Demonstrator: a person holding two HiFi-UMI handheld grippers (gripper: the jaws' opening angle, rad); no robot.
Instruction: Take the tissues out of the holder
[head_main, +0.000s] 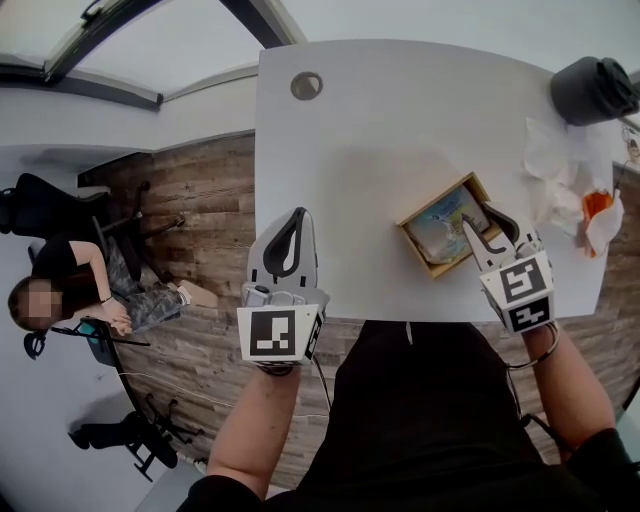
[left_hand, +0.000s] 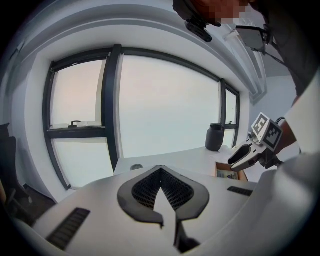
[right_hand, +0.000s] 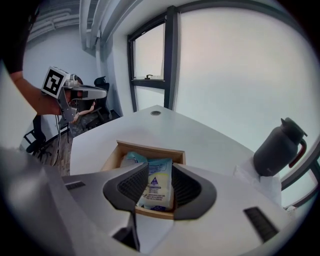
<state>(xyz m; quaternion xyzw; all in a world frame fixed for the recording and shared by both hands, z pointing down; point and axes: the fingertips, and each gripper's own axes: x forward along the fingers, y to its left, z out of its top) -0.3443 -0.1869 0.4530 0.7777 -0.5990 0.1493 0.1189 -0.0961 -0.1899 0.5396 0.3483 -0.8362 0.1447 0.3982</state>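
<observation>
The tissue pack (head_main: 447, 225) (right_hand: 156, 182), a glossy pale-blue wrapper with yellow print, lies inside the wooden holder (head_main: 432, 266) (right_hand: 150, 148), and in the right gripper view a second pale wrapper (right_hand: 126, 160) shows at its 10 o'clock in the same box. The holder is a shallow open tray turned at an angle on the white worktop (head_main: 380, 150), toward 5 o'clock from the worktop's middle, close to the near edge.

The right tongs (head_main: 478, 215) (right_hand: 159, 170) point steeply down over the holder from its 4 o'clock side. Their jaws stand wide apart, and in their own view the pack shows in the gap between the two pads. The pads do not press on it, so nothing is gripped.

The left tongs (head_main: 297, 212) (left_hand: 161, 169) are at 9 o'clock from the holder, well apart from it, over the worktop's near left corner. Their jaws meet at the tips with nothing between them.

At 2 o'clock from the holder lie loose white tissues (head_main: 560, 170) with an orange scrap (head_main: 597, 203) among them. Beyond these, in the worktop's 1 o'clock corner, stands a dark jug (head_main: 592, 88) (right_hand: 280, 147). A round cable port (head_main: 306, 85) sits toward 11 o'clock. Off the worktop at 9 o'clock, a seated person (head_main: 90, 290) is on the wood-plank floor (head_main: 200, 200).
</observation>
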